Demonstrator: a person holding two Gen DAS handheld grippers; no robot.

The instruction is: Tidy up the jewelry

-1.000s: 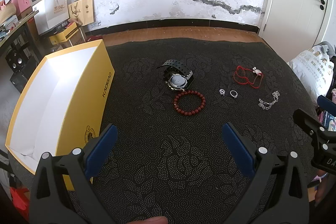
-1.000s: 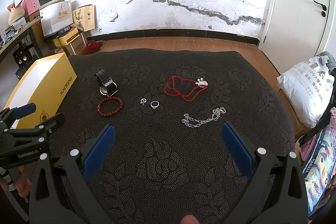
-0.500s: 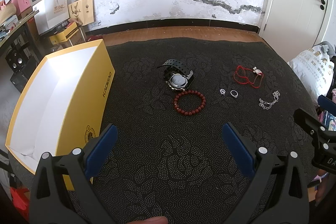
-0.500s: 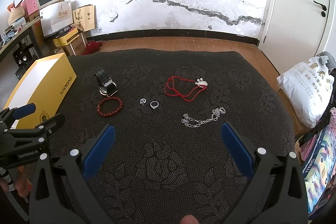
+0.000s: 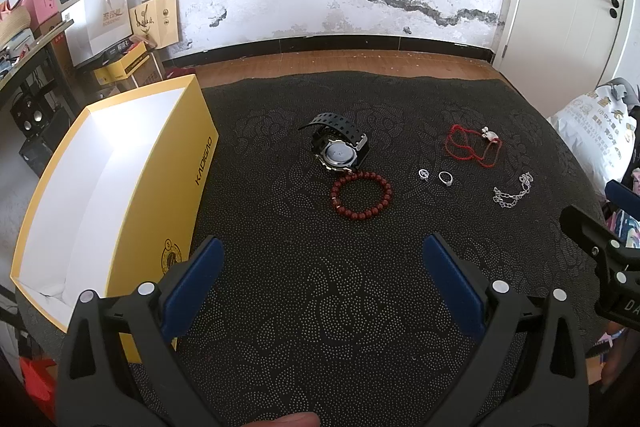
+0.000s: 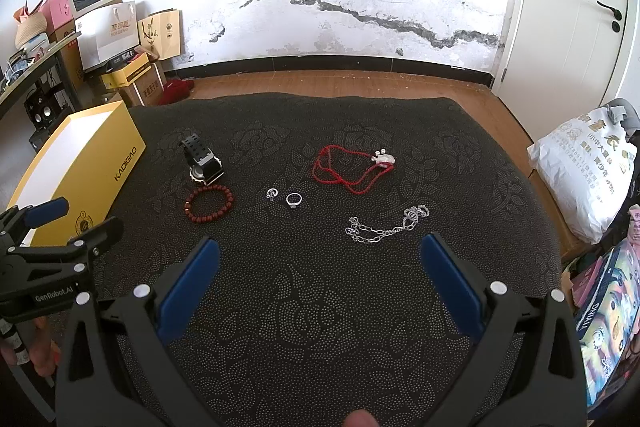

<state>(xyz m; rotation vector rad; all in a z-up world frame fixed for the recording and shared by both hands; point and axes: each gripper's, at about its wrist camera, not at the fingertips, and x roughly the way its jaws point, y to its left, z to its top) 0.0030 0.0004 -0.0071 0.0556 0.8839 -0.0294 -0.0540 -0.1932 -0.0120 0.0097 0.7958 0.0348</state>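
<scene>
Black cloth (image 5: pixel 320 307) with a flower pattern covers the table, and the jewelry lies spread out on it. A black watch (image 5: pixel 338 147) sits near the middle. Just below it lies a ring of dark red beads (image 5: pixel 361 193). To the right of the beads are two small silver rings (image 6: pixel 293 199), side by side. Farther right is a red string necklace (image 6: pixel 348 169) with a little white charm. Below that lies a silver chain (image 6: pixel 384 227).

A big yellow box (image 5: pixel 172 187) stands open on the left side of the cloth. It is white inside, and no jewelry shows in it.

The left gripper (image 5: pixel 320 255) hangs above the cloth with its blue jaws wide apart, holding nothing. The right gripper (image 6: pixel 318 253) is the same, jaws spread wide and holding nothing. Both are well apart from the jewelry.
</scene>
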